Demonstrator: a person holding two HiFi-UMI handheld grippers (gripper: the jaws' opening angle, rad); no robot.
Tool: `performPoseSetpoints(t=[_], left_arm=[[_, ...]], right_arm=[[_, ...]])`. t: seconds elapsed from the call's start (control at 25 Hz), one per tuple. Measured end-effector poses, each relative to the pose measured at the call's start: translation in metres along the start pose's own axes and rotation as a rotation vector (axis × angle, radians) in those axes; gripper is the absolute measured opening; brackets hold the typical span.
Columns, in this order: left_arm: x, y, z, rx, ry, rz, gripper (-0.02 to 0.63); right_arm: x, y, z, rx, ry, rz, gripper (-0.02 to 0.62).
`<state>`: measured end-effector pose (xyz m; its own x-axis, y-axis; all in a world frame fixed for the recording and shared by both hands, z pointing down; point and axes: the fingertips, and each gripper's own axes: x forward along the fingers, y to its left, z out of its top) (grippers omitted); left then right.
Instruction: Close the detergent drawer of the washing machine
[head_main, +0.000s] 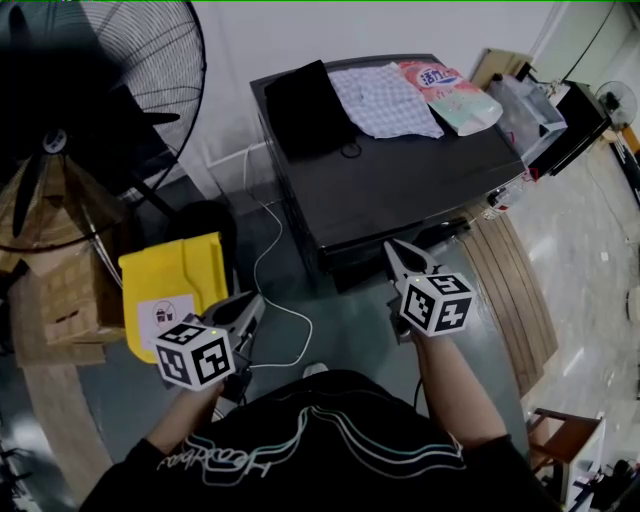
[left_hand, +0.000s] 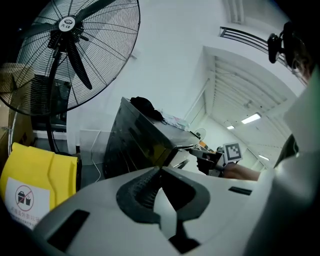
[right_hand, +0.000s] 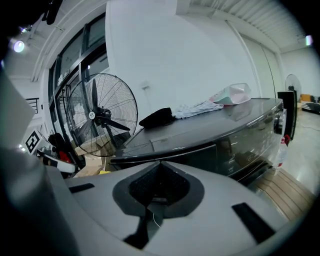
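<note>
Hovering before the washing machine (head_main: 400, 190), the right gripper (head_main: 393, 247) holds nothing, jaws together; the left gripper (head_main: 255, 301), farther from it, is likewise closed, empty.

- Washing machine (head_main: 400, 180): one unit with a dark, glossy casing and a flat top. It stands upright on the floor with its back to the white wall. Its front faces me, and in my right gripper view that front curves away to the right.
- Detergent drawer (head_main: 350, 265): a dark front panel, same finish as the casing, set at the left end of the upper front just under the top edge. It is open, jutting out level from the machine's face (left_hand: 184, 148) towards me.
</note>
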<state>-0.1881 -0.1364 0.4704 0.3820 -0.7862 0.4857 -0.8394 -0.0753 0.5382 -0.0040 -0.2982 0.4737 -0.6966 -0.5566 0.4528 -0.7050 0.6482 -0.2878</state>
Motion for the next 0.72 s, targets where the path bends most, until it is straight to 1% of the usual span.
performPoseSetpoints(t=[0.2,0.32,0.48,0.6,0.72], left_arm=[[0.004,-0.004,0.000,0.002,-0.001,-0.005,0.032],[0.001,-0.005,-0.003,0.003,0.000,-0.001,0.032],[-0.003,-0.004,-0.001,0.004,-0.009,0.007,0.032],[-0.006,-0.007,0.000,0.010,-0.014,0.004,0.032],[-0.008,-0.012,0.003,0.014,-0.025,0.000,0.032]], right_arm=[[0.006,-0.002,0.003,0.004,0.000,-0.002,0.027],[0.011,-0.002,0.004,0.002,0.019,-0.013,0.028],[0.010,-0.002,0.003,0.028,0.021,0.011,0.028],[0.011,-0.001,0.003,0.011,0.044,0.006,0.028],[0.009,-0.001,0.003,0.013,0.041,0.021,0.028]])
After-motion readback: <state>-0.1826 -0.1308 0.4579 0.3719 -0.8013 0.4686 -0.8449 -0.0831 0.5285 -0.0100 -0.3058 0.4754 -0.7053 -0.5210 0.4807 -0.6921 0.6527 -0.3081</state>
